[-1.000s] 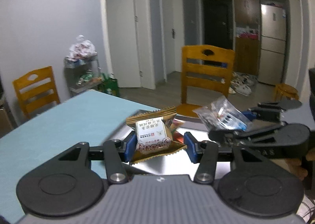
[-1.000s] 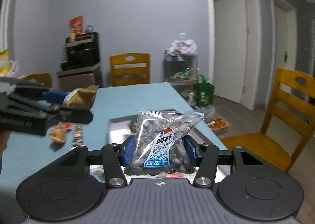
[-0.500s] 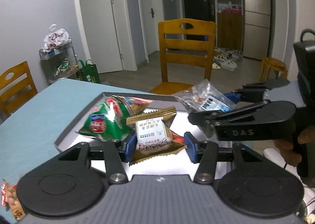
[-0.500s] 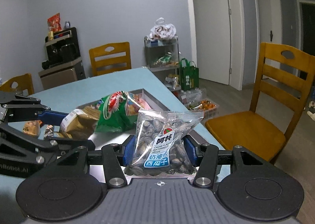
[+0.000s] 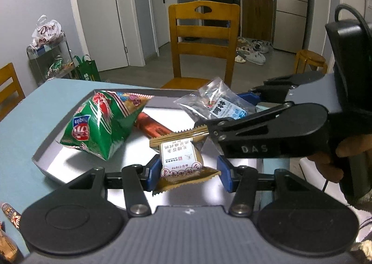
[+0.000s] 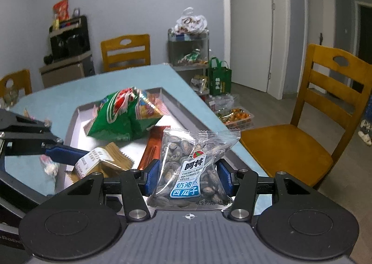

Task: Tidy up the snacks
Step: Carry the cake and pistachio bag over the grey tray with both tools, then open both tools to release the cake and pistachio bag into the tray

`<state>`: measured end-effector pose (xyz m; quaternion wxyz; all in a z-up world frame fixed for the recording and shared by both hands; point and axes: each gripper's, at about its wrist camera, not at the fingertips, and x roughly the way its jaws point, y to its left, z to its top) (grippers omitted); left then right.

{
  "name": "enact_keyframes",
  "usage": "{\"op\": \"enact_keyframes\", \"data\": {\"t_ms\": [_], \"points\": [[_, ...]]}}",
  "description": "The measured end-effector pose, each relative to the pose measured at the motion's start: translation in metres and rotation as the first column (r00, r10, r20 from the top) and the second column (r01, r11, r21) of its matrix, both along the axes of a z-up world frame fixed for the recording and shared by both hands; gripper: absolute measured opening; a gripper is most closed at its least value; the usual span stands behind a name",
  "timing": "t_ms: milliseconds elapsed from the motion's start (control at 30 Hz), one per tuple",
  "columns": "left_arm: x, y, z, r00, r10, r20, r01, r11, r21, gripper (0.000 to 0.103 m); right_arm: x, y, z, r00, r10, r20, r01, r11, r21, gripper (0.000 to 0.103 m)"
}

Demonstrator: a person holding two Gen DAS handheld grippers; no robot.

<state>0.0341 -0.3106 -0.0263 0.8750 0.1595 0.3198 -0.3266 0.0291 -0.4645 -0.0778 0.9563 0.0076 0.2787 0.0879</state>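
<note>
My left gripper (image 5: 188, 174) is shut on a small brown pastry packet (image 5: 180, 159) with a white label, held just above the grey tray (image 5: 48, 147). My right gripper (image 6: 188, 179) is shut on a clear bag of watermelon seeds (image 6: 189, 171), also over the tray (image 6: 79, 110). In the left wrist view the right gripper (image 5: 246, 113) comes in from the right with the seed bag (image 5: 218, 106). In the right wrist view the pastry packet (image 6: 102, 161) shows at the left. A green snack bag (image 5: 100, 122) and an orange-red bar (image 5: 153, 125) lie in the tray.
The tray sits at the corner of a light blue table (image 5: 21, 124). A wooden chair (image 5: 203, 45) stands just beyond that corner. Small wrapped snacks (image 5: 9, 215) lie on the table to the left of the tray. A shelf cart (image 6: 189, 47) with snacks stands by the wall.
Both grippers have tilted down and lowered toward the tray, each with its packet. The tray and the green bag have come into full view.
</note>
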Motion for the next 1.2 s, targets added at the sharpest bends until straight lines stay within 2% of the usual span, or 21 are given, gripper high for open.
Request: {"op": "enact_keyframes", "data": {"t_ms": [167,933,1000,1133,1200], "points": [[0.002,0.000,-0.006,1.000,-0.019,-0.016,0.019,1.000,0.005,0.049,0.003,0.005,-0.003,1.000,-0.002,-0.006,0.001,0.999,-0.040,0.054],[0.006,-0.005,-0.020,0.997,-0.045,-0.068,0.045,0.999,0.006,0.052,0.006,-0.001,-0.001,0.998,-0.061,-0.012,0.060,0.998,-0.019,0.060],[0.006,-0.005,-0.019,0.997,-0.048,-0.065,0.048,0.999,0.002,0.056,0.006,-0.003,0.000,0.998,-0.065,-0.012,0.065,0.998,-0.010,0.063],[0.005,-0.004,-0.017,0.997,-0.045,-0.056,0.044,0.999,-0.015,0.071,0.002,-0.004,0.003,0.998,-0.066,0.001,0.066,0.998,0.008,0.069],[0.005,-0.002,-0.015,0.998,-0.043,-0.055,0.042,0.999,-0.022,0.074,0.000,-0.004,0.005,0.998,-0.065,0.007,0.065,0.998,0.012,0.072]]}}
